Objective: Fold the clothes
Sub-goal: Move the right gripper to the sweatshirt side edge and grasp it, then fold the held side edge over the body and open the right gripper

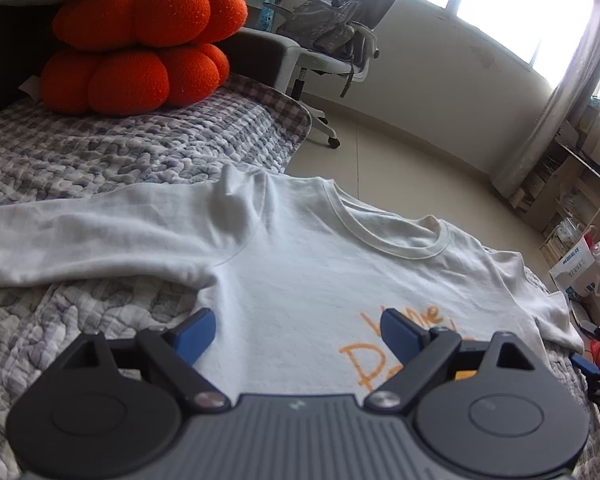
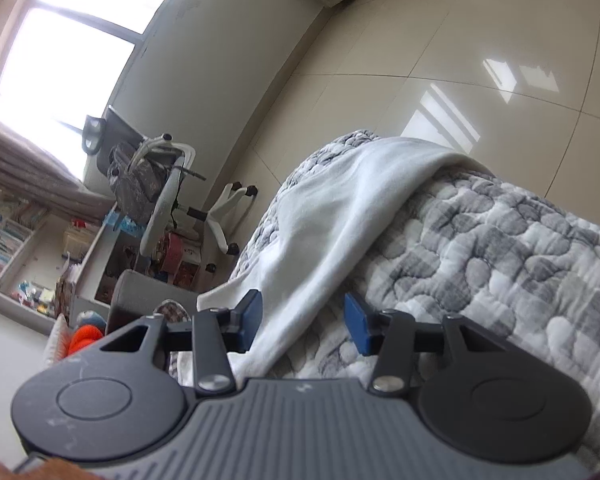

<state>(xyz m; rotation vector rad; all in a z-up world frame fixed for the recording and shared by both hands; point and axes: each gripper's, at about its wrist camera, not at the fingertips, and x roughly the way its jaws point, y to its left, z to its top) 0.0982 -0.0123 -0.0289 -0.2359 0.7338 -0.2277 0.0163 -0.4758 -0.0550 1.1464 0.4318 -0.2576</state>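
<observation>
— Two tools, both spread wide and gripping nothing: why?
— Likely to take cloth. The left tool (image 1: 296, 330) hovers over the chest of the white shirt (image 1: 300, 264), which lies flat on the bed (image 1: 100, 152), sleeve stretched out.
— And the right tool (image 2: 303, 322)?
— Its blue pads straddle the sleeve (image 2: 340, 216) draped over the bed's edge.
</observation>
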